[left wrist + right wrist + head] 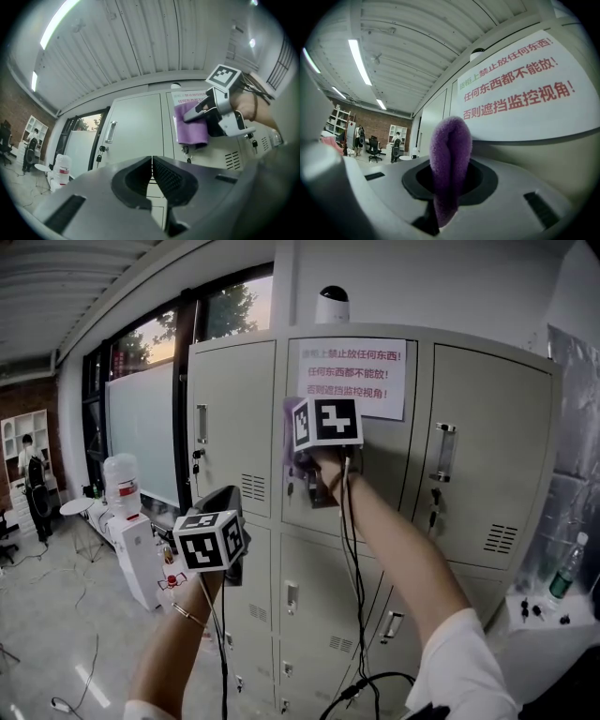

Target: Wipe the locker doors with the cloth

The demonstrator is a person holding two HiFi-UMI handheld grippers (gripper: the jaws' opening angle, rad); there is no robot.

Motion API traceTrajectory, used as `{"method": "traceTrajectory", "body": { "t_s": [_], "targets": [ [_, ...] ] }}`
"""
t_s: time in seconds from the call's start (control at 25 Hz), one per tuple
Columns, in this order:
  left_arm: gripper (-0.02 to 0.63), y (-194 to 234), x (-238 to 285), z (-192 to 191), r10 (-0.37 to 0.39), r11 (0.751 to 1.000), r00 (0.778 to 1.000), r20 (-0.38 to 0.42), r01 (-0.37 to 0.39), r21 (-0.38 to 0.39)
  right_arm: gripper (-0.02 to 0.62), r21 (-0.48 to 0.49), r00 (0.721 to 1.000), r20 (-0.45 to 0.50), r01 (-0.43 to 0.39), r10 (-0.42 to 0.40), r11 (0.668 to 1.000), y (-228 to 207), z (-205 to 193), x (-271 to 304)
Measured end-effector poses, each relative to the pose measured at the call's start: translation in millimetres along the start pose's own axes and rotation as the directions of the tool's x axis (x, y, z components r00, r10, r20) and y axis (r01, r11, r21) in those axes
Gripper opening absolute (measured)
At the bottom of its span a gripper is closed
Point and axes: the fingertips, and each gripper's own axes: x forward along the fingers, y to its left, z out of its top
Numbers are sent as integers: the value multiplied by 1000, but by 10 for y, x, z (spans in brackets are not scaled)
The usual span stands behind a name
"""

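Between my right jaws: a fold of purple cloth (450, 150), clamped tight, with its rounded end poking out past the tips of my right gripper (451, 180).
Where the cloth sits: against the upper middle locker door (384, 465), by the lower left corner of the paper notice (352, 379) with red print. Part of it hangs down below my grip.
My left jaws: pressed together, with nothing between them.
My left gripper (152, 174): held lower and to the left, clear of the lockers, looking up at the upper left door (136, 126).
On that left door: a vertical handle (110, 131) near its left edge, and keys (99, 153) hanging from the lock just beneath it.
On top of the lockers: a white dome camera (332, 304), above the notice.
To the right: a plastic bottle (565, 568) standing on a low white ledge beside the lockers.
Far left: a brick wall, white shelves and a person (32, 470) standing by them, well apart from me.
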Motion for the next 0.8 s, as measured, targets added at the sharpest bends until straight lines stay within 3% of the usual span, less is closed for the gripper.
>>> {"method": "traceTrajectory", "body": {
  "t_s": [0.8],
  "targets": [
    [9, -818, 19, 77, -69, 998, 998, 1, 69, -6, 64, 19, 998, -12, 65, -64, 998, -610, -91, -717]
  ]
}}
